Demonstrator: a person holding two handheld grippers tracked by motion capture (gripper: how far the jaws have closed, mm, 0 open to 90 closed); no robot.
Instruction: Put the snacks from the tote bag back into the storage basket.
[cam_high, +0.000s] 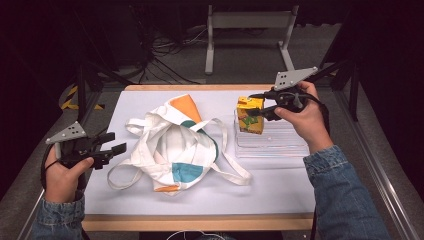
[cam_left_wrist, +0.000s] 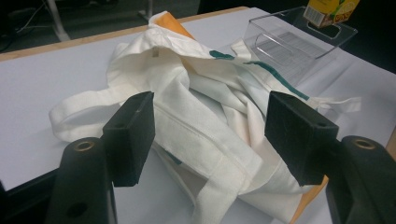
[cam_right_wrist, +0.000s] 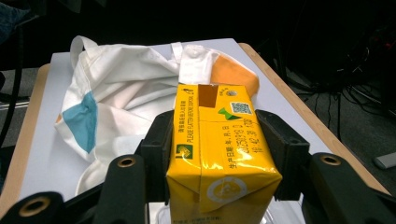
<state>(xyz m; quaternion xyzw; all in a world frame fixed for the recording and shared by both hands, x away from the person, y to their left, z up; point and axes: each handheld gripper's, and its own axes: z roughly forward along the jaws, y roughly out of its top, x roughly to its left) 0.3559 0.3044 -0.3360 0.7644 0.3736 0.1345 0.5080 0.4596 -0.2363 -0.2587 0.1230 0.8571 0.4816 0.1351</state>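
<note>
The right gripper has its jaws pressed against the two broad sides of a yellow drink carton, which stands upright at the far left corner of a clear plastic tray on the right half of the bench. From the high view the carton's foot is seen through the tray's clear wall, so whether it rests on the tray floor or hangs just above it cannot be told. In the right gripper view the carton is seen from its top end, its lower part is cut off by the bottom edge, and the small print on it is too fine to read. The left gripper sits at the left edge of the bench, its jaws standing moderately apart with nothing between them; they point at a crumpled white tote bag with orange and teal patches, close to it but clear of the cloth. In the left gripper view the bag lies beyond both black jaws, folded over itself so its mouth and inside are hidden, and one handle loop trails toward the near edge. The tray is cropped at the top right there, with a corner of the carton showing. The room beyond the bench is dark, and cables and a frame on the floor are hard to make out.
</note>
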